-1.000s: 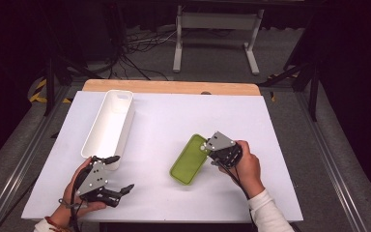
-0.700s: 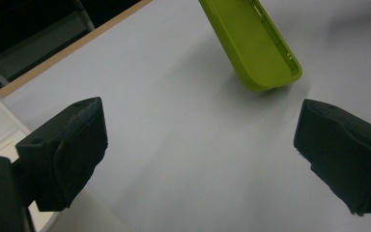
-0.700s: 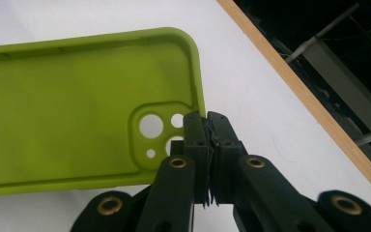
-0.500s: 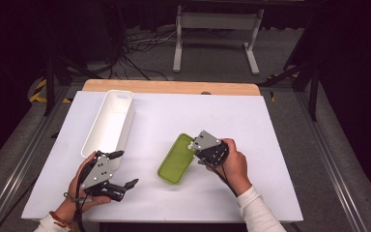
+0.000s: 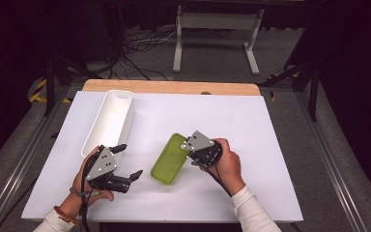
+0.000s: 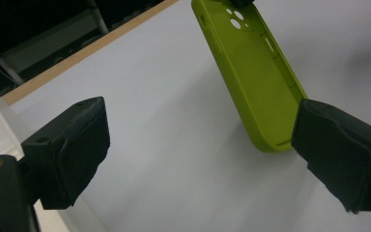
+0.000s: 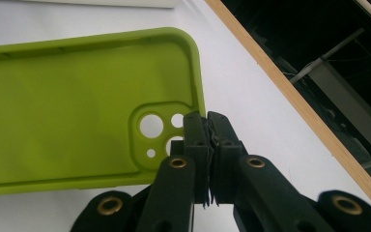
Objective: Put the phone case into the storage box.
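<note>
near the table's middle lies the green case (image 5: 170,158), open side up, its long axis slanting from near-left to far-right, camera-hole end farthest from the person. right gripper (image 5: 192,148) is pinched tight on the rim by that far end. left gripper (image 5: 128,162), jaws spread wide and empty, sits just beside the near end, which points toward it; looks like it's next to grab. white bin (image 5: 110,122) sits far-left.

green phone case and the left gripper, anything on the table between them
Nothing: in the high view bare white table separates the left gripper from the green phone case.
</note>
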The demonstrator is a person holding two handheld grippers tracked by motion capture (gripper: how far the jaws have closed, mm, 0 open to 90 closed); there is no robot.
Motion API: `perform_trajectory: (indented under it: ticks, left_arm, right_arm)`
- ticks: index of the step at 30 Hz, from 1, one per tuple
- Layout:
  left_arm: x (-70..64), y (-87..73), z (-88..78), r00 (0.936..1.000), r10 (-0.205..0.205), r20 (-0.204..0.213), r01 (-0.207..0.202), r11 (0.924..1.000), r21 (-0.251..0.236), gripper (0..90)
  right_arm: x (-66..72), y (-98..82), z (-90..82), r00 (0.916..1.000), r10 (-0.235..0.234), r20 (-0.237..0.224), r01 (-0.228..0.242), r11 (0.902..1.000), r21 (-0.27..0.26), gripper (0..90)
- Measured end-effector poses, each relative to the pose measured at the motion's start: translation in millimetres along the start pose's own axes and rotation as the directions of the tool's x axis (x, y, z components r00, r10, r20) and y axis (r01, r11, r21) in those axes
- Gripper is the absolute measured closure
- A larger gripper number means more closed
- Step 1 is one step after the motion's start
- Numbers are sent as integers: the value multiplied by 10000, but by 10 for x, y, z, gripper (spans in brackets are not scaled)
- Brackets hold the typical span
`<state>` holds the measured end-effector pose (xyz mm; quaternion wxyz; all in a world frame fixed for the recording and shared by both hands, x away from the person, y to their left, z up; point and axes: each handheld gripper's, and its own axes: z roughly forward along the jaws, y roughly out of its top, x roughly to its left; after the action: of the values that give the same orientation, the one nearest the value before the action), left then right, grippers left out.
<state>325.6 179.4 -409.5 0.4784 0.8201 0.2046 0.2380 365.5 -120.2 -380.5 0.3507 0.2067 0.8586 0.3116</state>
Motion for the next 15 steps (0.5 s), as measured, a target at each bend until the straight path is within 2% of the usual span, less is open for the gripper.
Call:
perform_trajectory:
  ticks: [3,9,15]
  left_arm:
    - [-26,47,74,9999,42,145,-43,10000,70,100]
    - [-28,155,208,9984,-283,491,278,9995,116,115]
    - [2,229,309,9975,-544,458,535,9984,208,144]
  right_arm:
    - [25,18,-4,10000,-69,-9,69,9999,-86,883]
    - [87,26,-10,9998,-150,-113,147,9995,-280,882]
    - [170,51,-17,9982,-595,-31,593,9972,-445,881]
